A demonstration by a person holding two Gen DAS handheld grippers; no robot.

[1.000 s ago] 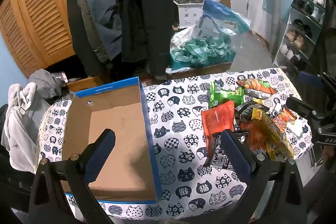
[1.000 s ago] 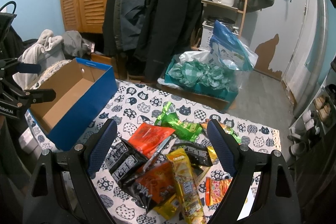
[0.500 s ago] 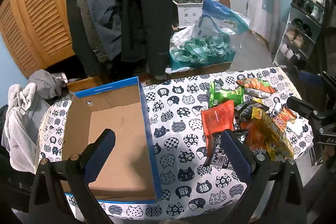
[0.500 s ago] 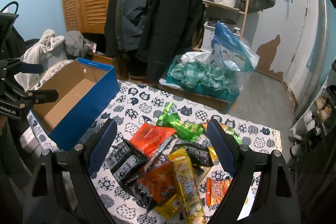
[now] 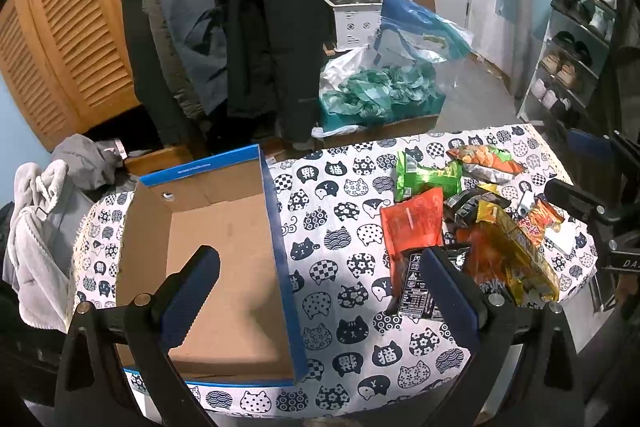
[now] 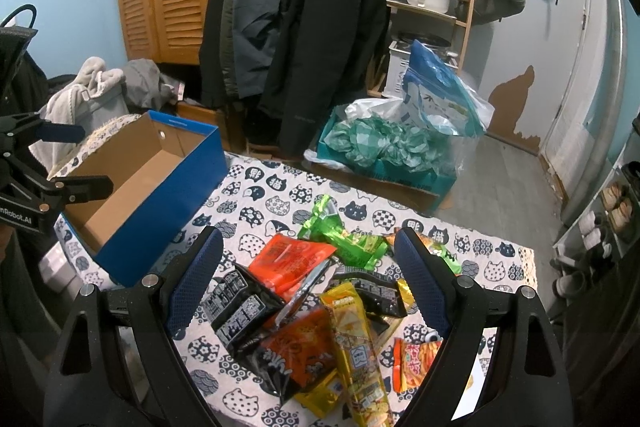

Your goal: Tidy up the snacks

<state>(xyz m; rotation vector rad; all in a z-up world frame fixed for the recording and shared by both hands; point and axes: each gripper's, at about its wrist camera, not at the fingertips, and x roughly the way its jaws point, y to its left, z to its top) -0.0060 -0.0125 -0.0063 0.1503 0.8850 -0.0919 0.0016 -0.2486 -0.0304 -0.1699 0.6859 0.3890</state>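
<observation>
Both the left gripper (image 5: 318, 291) and right gripper (image 6: 308, 273) have fingers wide open, holding nothing; those snack packets (image 6: 320, 311) look light, crinkly and slippery, so I'd pinch a flat sealed edge.

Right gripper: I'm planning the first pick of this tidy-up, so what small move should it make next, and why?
Probably lower the right gripper onto the long yellow packet lying on top of the snack pile. Both grippers are open and hold nothing, the blue box has no snacks in it, and the left gripper hovers at the box's right wall.
</observation>
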